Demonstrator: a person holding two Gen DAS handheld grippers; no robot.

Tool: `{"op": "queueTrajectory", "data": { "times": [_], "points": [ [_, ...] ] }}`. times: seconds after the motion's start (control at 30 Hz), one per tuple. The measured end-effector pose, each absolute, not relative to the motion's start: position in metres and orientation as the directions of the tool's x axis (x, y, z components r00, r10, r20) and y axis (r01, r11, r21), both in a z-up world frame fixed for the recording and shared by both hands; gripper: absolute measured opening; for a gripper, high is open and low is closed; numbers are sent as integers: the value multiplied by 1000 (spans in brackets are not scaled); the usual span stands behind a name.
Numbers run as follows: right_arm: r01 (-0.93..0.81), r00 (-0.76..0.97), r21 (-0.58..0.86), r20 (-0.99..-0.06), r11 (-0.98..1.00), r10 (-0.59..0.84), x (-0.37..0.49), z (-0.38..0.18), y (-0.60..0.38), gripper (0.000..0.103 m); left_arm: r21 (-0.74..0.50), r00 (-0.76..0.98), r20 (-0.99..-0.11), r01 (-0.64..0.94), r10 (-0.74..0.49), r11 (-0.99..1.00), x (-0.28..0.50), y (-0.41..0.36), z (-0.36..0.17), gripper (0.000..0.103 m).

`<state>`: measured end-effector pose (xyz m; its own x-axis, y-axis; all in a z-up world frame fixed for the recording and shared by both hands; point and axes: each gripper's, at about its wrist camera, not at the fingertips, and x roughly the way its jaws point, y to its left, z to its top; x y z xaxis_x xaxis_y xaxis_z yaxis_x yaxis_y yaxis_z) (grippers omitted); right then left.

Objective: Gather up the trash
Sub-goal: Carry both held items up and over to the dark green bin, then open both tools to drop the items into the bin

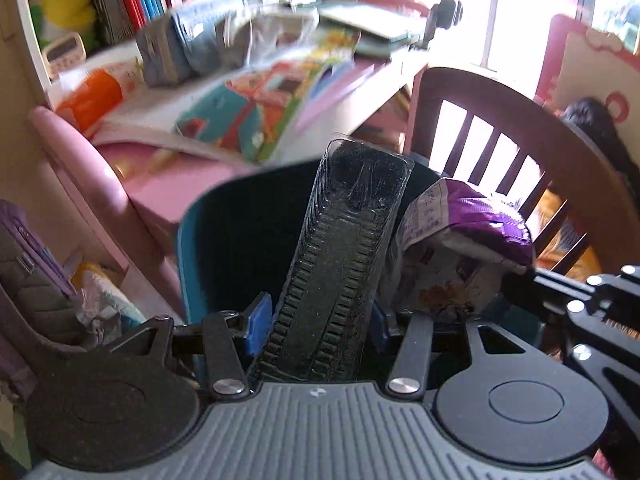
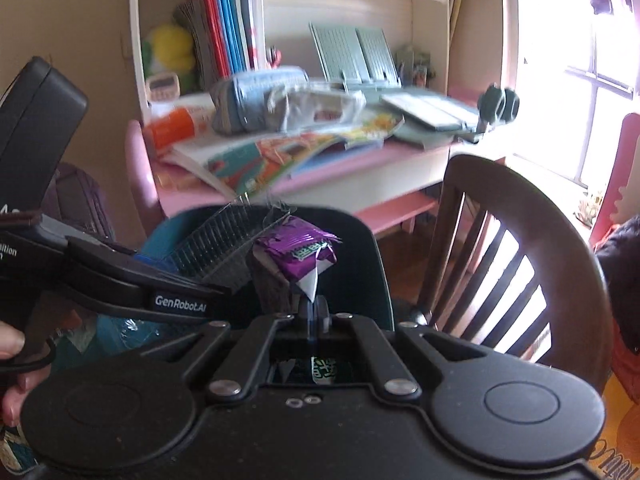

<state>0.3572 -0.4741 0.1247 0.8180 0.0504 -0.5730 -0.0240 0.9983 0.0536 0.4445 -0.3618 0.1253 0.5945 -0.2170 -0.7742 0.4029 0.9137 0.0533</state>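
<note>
Your left gripper grasps a long clear plastic tray, ribbed along its sides, with the blue pads pressed against both of its long edges; the tray stands up between the fingers and leans slightly toward the desk. It hangs over the dark mouth of the teal bin, which sits on the floor below the pink desk's front edge.

Your right gripper is clenched tight on a crumpled purple wrapper, pinched by its white torn corner. The wrapper is also above the bin's opening, just beside the tray, toward the bin's right side as the left wrist view shows it.

A wooden chair with a slatted back stands just to the right of the bin. On the pink desk, open picture books overhang the front edge, with a blue-grey pencil case behind them and an orange tube near the left edge.
</note>
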Motion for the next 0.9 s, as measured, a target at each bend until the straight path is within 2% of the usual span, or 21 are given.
{"op": "queueTrajectory", "data": {
  "times": [0.03, 0.1, 0.27, 0.33, 0.37, 0.4, 0.43, 0.63, 0.9],
  "points": [
    [-34, 808, 55, -586, 998, 59, 360, 121, -475, 0, 58, 588, -781, 403, -210, 913, 447, -363, 121, 51],
    [-38, 798, 60, -599, 997, 66, 362, 117, -476, 7, 72, 582, -790, 403, -195, 912, 451, -365, 114, 52],
    [-31, 792, 55, -608, 998, 58, 362, 111, -478, 14, 116, 576, -799, 427, -171, 897, 448, -371, 107, 62],
    [-31, 790, 60, -610, 998, 61, 359, 111, -481, 16, 140, 587, -794, 428, -157, 893, 446, -373, 106, 75],
    [-30, 790, 59, -610, 998, 60, 358, 111, -482, 22, 142, 590, -791, 430, -159, 892, 443, -373, 106, 76],
    [-28, 792, 56, -608, 998, 57, 355, 112, -482, 33, 140, 593, -788, 436, -166, 889, 441, -373, 107, 76],
    [-31, 795, 55, -604, 998, 58, 353, 113, -482, 35, 139, 594, -786, 443, -174, 885, 438, -372, 108, 76],
    [-43, 803, 55, -592, 998, 67, 334, 125, -478, 33, 149, 623, -760, 444, -185, 883, 416, -361, 121, 76],
    [-89, 815, 54, -570, 995, 104, 300, 148, -457, 38, 130, 661, -721, 424, -208, 896, 374, -325, 149, 76]
  ]
}}
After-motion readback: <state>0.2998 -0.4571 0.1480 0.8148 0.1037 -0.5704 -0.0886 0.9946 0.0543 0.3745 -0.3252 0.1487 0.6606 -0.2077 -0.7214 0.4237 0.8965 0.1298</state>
